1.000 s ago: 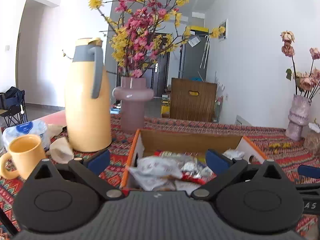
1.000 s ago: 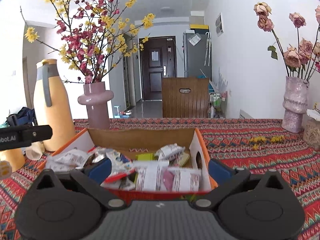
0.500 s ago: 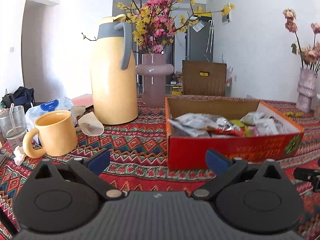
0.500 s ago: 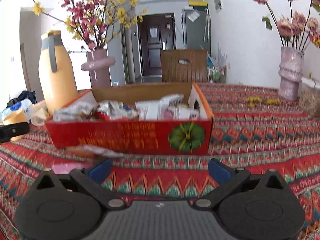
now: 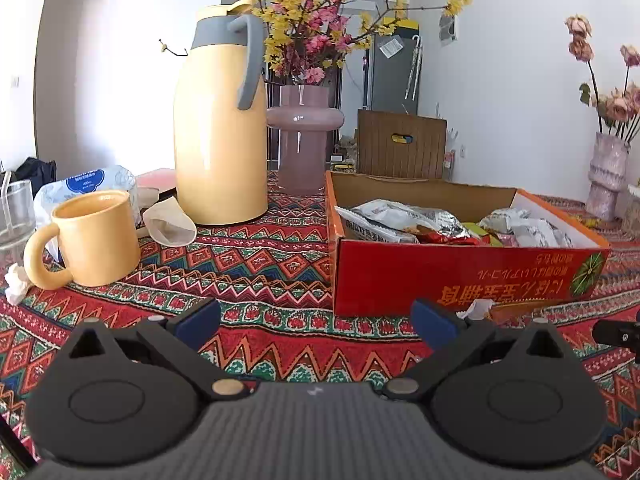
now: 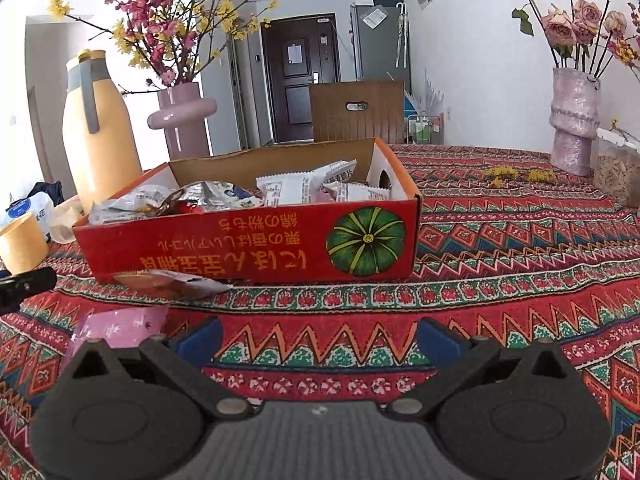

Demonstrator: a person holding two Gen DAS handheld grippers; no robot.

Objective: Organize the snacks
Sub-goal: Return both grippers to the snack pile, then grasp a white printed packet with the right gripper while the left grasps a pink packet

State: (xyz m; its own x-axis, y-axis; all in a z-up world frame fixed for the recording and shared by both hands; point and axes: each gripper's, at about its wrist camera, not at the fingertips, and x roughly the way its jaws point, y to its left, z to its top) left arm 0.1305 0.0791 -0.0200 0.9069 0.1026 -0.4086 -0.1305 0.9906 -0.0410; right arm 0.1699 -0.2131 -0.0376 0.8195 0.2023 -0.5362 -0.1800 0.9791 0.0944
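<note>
Mug (image 5: 94,238): far left, contents hidden.
Box (image 6: 256,248): holds snack packets (image 6: 280,190); two packets (image 6: 168,284) lie on the cloth before it.
Left gripper (image 5: 316,322): wide, empty.
Right gripper (image 6: 318,338): wide, empty.
Change: both grippers pulled back from the box.

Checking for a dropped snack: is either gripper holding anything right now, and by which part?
Nothing is held. The left gripper and right gripper are both open and empty above the tablecloth, short of the snack box.
</note>
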